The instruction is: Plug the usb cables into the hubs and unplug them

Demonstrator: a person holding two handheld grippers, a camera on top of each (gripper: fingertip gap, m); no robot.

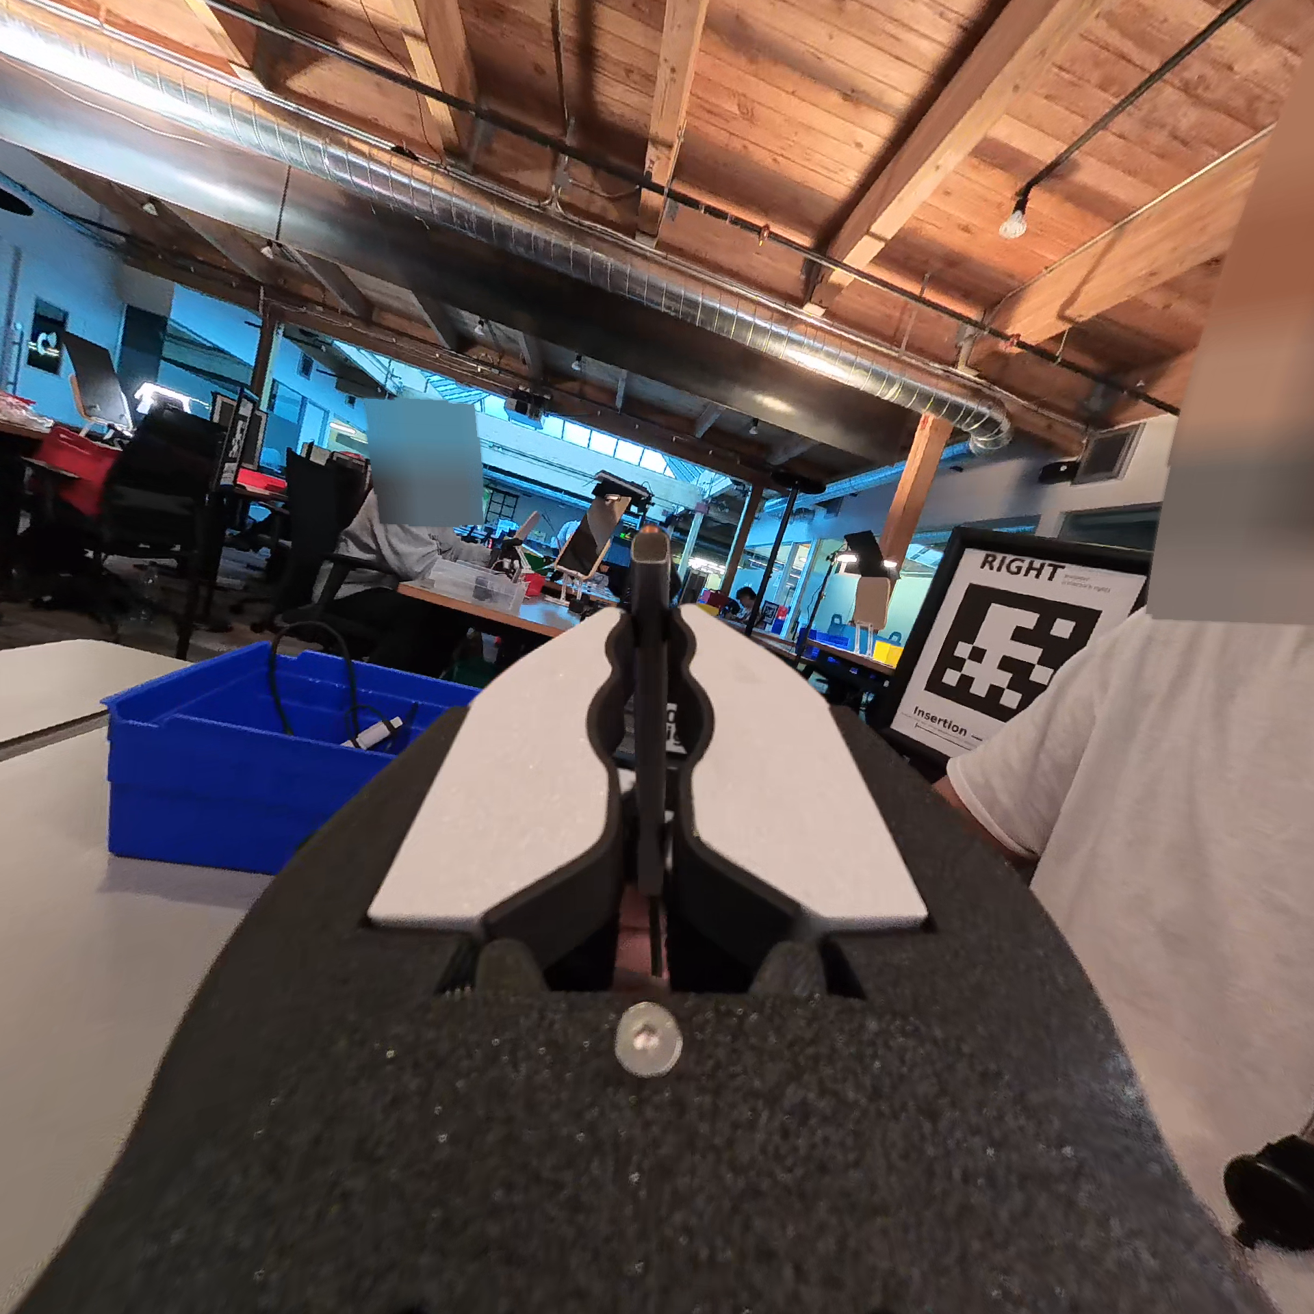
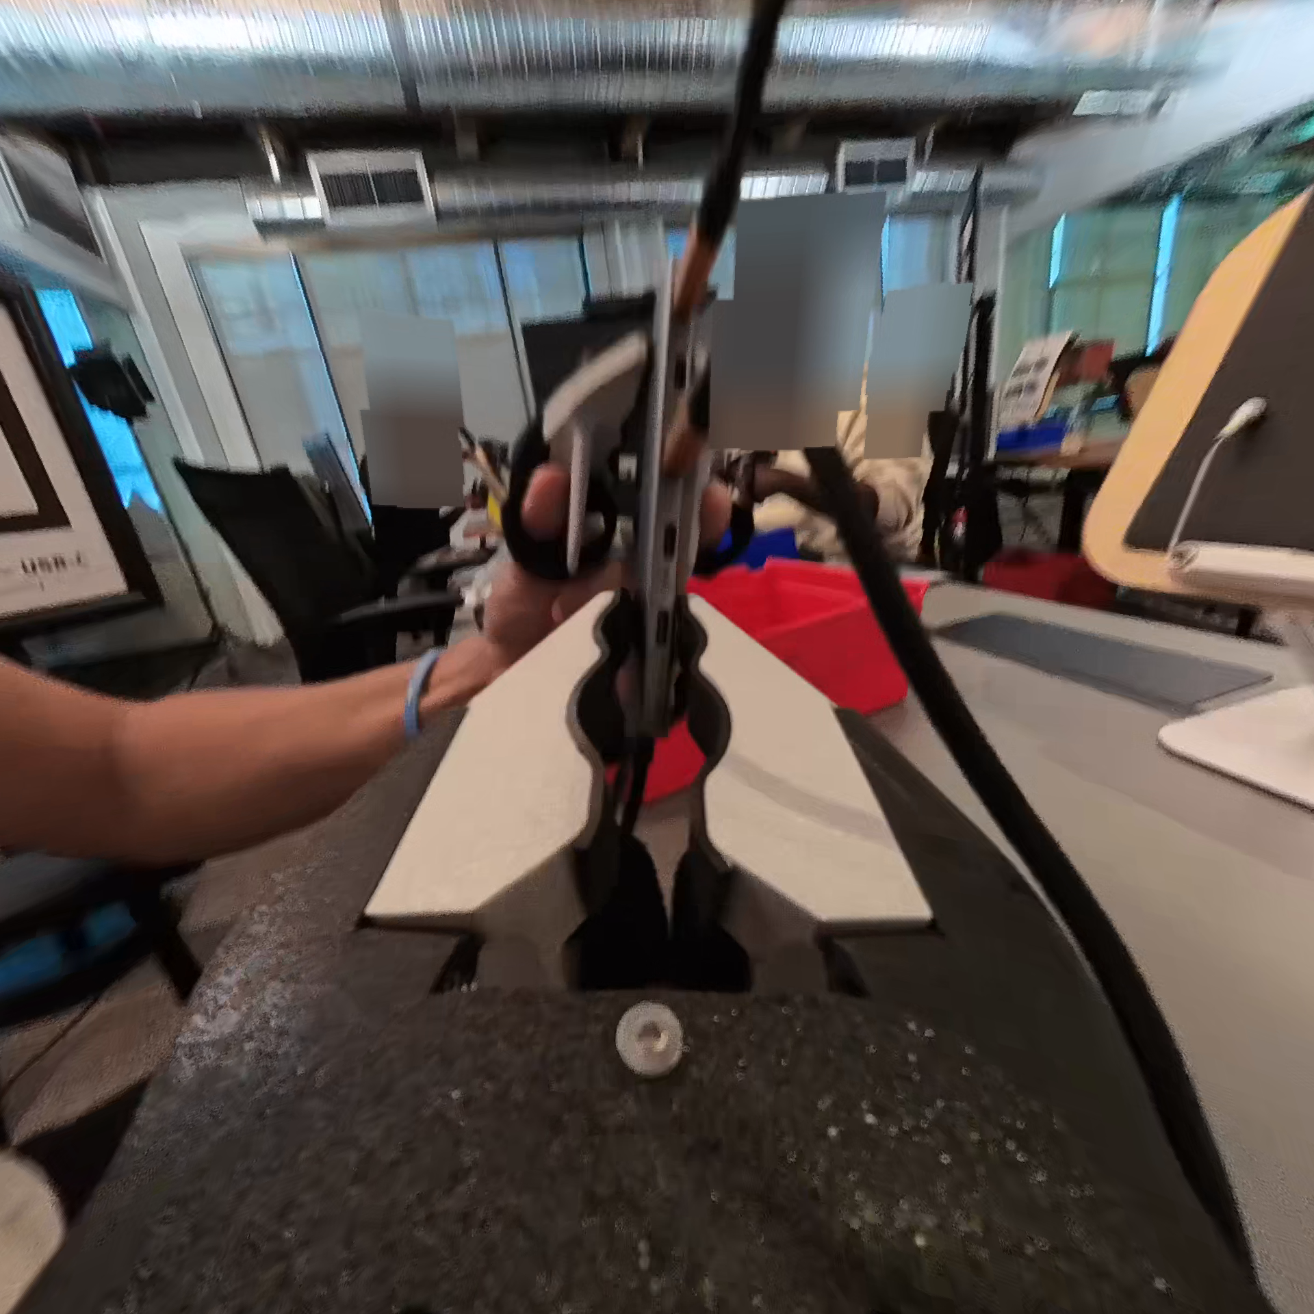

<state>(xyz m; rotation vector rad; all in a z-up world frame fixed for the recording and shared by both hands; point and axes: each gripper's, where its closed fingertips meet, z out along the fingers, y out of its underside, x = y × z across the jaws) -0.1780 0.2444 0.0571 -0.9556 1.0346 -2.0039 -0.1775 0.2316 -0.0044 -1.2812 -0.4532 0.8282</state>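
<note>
Evidently both grippers pinch to steady: left gripper [image 1: 650, 640] clamps a thin black bar [image 1: 650, 711] upright; right gripper [image 2: 658, 640] grips a slim silver multi-port hub [image 2: 668, 540], black cable [image 2: 732, 142] above.

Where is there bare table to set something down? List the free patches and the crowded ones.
Free: white table in front of the blue bin; grey table between dark mat, white stand base and black cable. Crowded: the right gripper clamps a grey hub, the left gripper a black plug, close together.
</note>
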